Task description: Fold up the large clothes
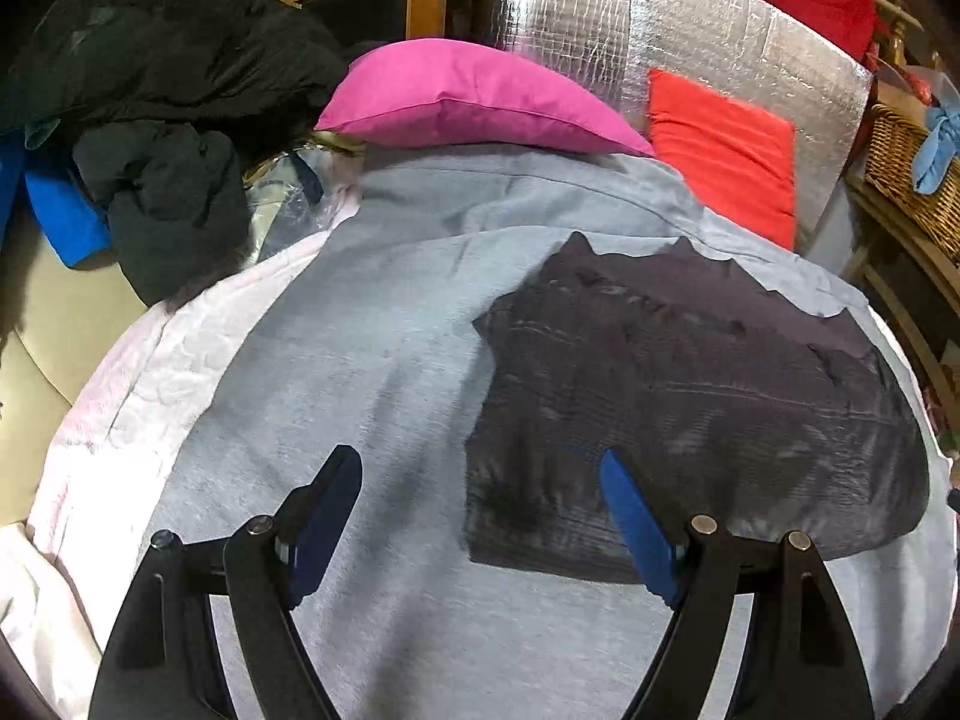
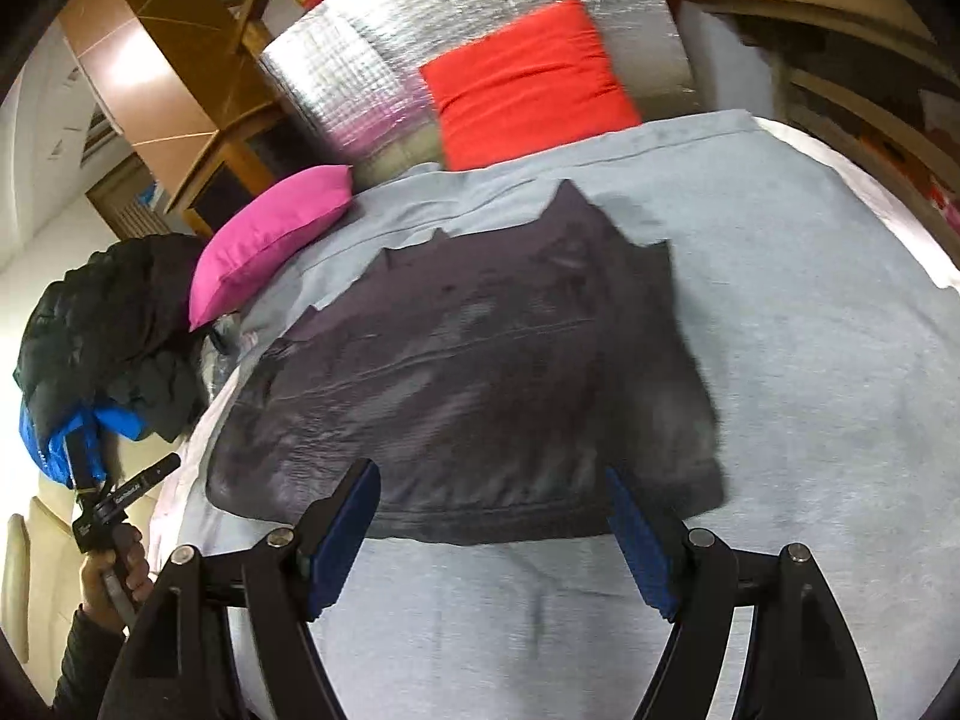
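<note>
Folded dark grey garment (image 2: 474, 396), a flat rectangle of matte fabric, lies mid-bed on the smooth light grey sheet (image 1: 360, 360). Left gripper (image 1: 480, 510) and right gripper (image 2: 492, 516) stand spread, blue pads empty. Glossy magenta cushion (image 1: 474, 102) sits at the bed's far edge.

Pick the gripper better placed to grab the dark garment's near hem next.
Right. The right gripper sits open with the dark garment centred ahead, its near hem between the fingers. The left gripper faces mostly grey sheet.
</note>
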`<control>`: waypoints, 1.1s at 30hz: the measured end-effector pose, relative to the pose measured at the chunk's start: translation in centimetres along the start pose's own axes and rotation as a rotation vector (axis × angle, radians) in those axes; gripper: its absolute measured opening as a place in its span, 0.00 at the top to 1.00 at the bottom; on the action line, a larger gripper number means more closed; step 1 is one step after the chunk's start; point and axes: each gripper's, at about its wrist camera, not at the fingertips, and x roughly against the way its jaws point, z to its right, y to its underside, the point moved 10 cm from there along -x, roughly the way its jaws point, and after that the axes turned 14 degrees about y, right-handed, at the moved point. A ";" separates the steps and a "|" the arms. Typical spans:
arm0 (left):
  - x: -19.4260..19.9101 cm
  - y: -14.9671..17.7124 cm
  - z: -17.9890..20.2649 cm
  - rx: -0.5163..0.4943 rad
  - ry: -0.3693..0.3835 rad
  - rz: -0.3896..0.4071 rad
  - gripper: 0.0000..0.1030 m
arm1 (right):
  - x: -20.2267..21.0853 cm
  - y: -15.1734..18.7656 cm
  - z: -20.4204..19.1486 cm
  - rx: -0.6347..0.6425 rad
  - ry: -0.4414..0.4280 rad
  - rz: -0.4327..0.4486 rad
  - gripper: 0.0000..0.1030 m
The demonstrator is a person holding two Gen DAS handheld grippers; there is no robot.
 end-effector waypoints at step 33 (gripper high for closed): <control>-14.2 -4.5 -1.9 0.217 0.433 -0.262 0.20 | -15.1 -6.5 7.6 -0.134 -0.105 -0.256 0.09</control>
